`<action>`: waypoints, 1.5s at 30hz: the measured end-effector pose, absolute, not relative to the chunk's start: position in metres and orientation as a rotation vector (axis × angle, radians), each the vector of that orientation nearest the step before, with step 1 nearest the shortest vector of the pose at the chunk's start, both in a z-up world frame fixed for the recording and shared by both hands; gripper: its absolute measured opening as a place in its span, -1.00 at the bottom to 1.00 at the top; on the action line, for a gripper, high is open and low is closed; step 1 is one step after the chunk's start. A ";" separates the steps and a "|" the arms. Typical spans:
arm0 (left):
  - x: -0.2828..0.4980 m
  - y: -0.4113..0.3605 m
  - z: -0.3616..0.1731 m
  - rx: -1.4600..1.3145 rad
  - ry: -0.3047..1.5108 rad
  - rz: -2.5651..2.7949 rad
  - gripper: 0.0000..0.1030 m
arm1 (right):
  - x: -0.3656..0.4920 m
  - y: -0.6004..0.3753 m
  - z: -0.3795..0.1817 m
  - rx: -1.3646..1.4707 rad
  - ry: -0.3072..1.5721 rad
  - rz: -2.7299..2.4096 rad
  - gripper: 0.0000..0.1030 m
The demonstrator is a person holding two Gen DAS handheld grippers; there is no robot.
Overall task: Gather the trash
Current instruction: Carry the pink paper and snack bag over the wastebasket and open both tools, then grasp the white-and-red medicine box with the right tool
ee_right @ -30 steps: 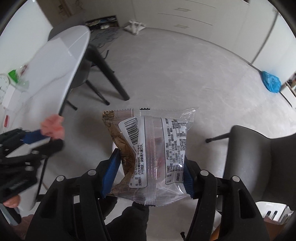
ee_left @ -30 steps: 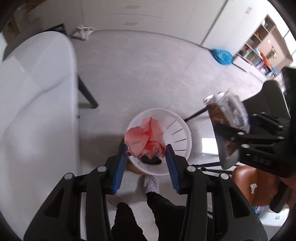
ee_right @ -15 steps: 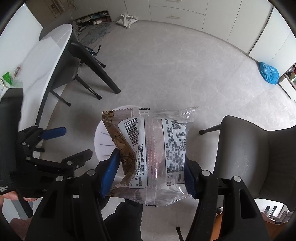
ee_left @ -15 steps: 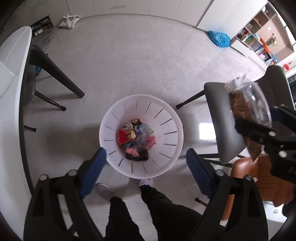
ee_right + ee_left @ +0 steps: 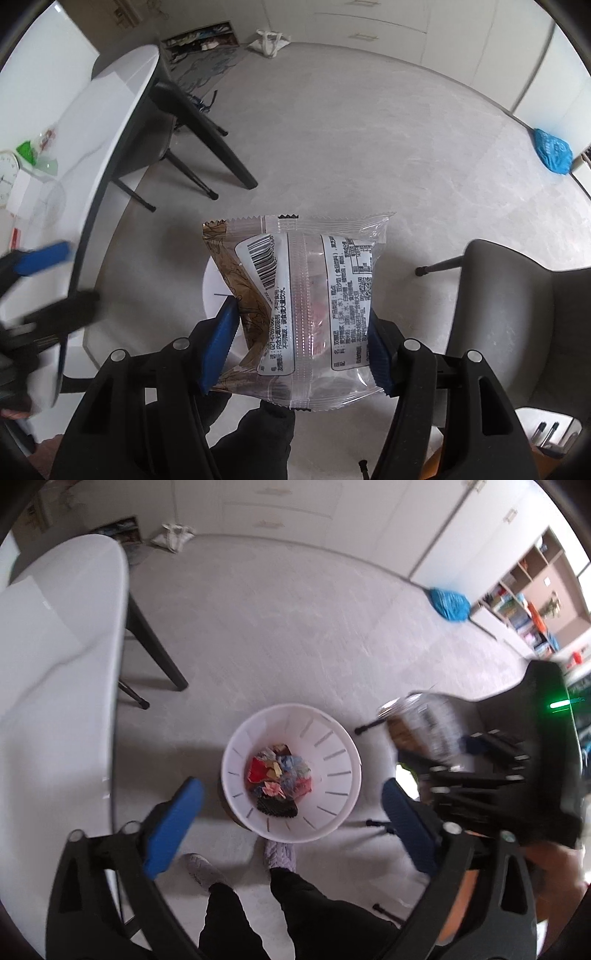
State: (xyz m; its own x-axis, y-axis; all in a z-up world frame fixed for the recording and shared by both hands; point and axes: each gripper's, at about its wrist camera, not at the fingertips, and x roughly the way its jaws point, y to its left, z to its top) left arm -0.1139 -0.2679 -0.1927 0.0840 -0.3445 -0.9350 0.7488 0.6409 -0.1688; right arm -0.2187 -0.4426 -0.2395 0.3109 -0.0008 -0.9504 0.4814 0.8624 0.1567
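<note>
Holding a snack wrapper clamped in the right tool.
Left tool spread wide and empty above the white bin of trash.

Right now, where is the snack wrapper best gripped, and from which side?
By its lower half, across the width, coming from below, as the right tool does: the snack wrapper is flat and crinkly, so pads on opposite side edges pinch it firmly above the white bin.
</note>
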 end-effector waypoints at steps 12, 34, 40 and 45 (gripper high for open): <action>-0.094 -0.202 -0.159 0.325 1.186 -0.671 0.85 | -0.157 -0.398 -0.347 0.392 1.428 -0.258 0.87; -0.018 -0.074 -0.116 0.060 1.120 -0.375 0.85 | -0.088 -0.289 -0.139 0.213 1.125 -0.039 0.95; 0.030 0.017 -0.115 -0.065 1.119 -0.181 0.85 | -0.028 -0.216 -0.120 0.116 1.102 0.101 0.95; 0.075 0.118 -0.111 -0.134 1.100 -0.019 0.85 | 0.040 -0.128 -0.118 0.037 1.105 0.245 0.95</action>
State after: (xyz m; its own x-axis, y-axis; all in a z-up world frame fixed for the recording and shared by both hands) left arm 0.0747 0.1180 -0.1114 0.4540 -0.0817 -0.8872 -0.0508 0.9918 -0.1173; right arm 0.0399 -0.1277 -0.1181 0.4249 0.2140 -0.8796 -0.1774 0.9725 0.1509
